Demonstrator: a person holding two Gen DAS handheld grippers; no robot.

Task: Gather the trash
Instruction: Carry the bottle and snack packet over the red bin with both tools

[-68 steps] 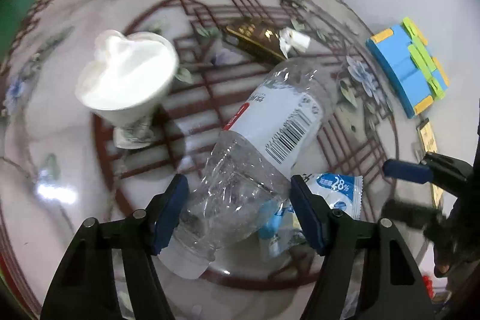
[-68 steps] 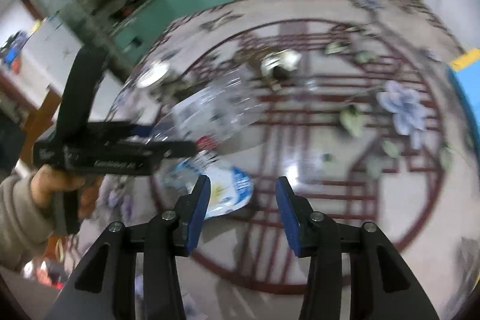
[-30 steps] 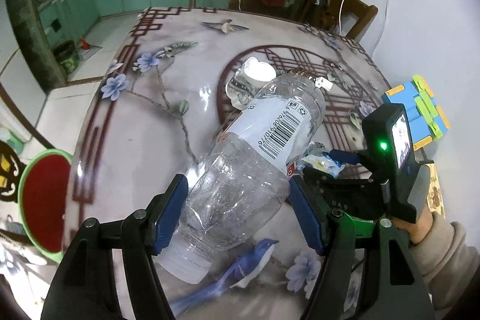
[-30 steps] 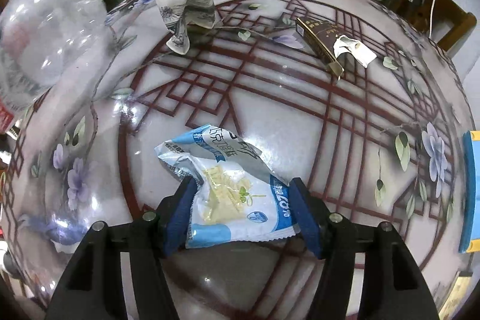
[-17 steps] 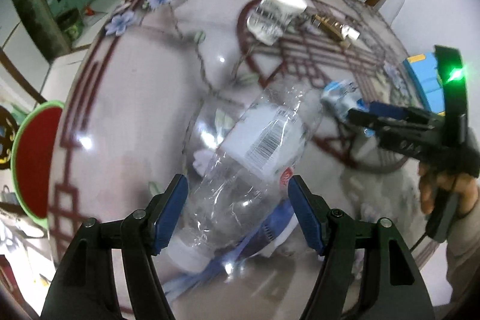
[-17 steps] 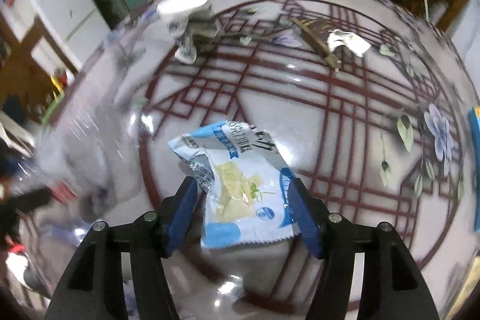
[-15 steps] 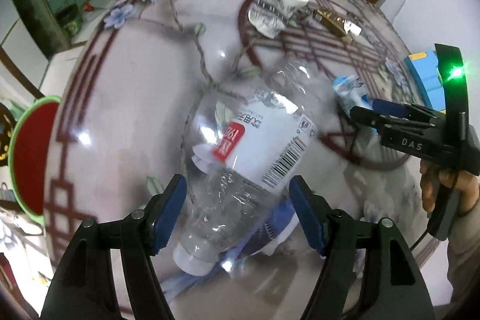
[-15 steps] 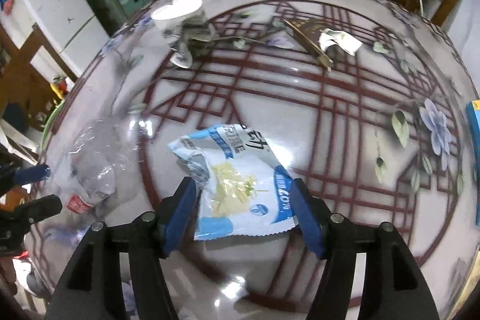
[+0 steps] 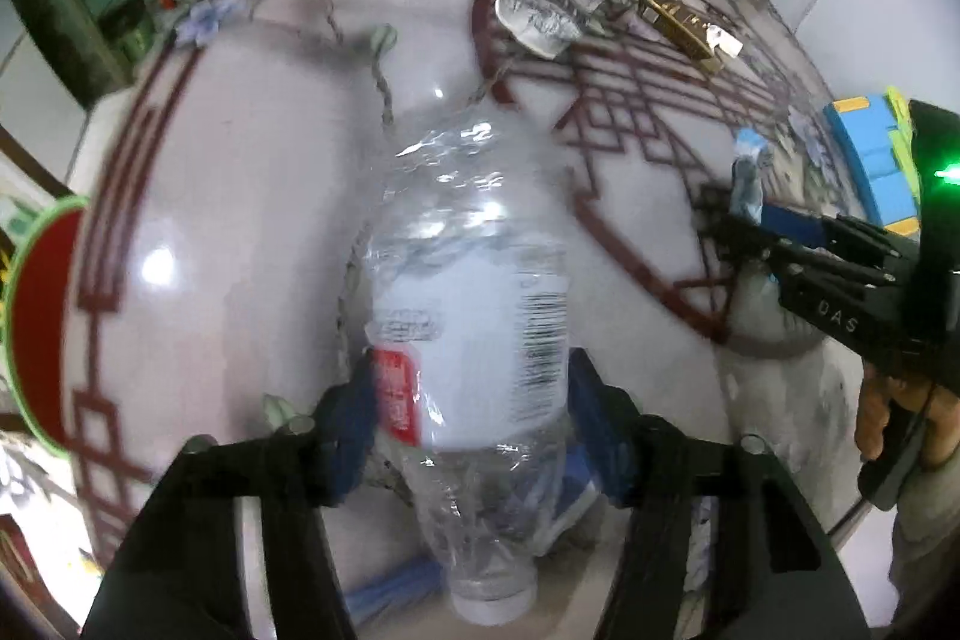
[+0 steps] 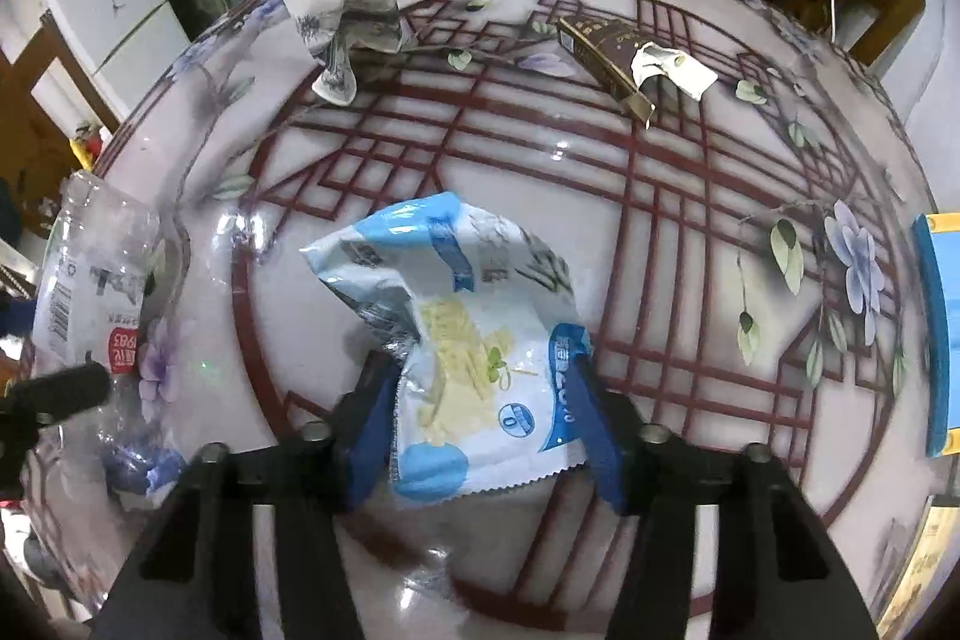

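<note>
Left gripper (image 9: 474, 430) pinched crushed plastic bottle (image 9: 468, 316) at label, cap end nearest camera; half second earlier bottle sat slanted, now pointed straight away. Right gripper (image 10: 480, 424) clamped blue snack wrapper (image 10: 462, 346), which had lifted more upright than before. Crumpled paper cup (image 10: 345, 22) and brown box (image 10: 606, 46) stayed on far side of table (image 10: 690, 232).

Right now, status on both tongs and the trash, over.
Left tongs shut on plastic bottle. Right tongs shut on snack wrapper. Crushed paper cup and brown carton left on table. Nothing in the way.
</note>
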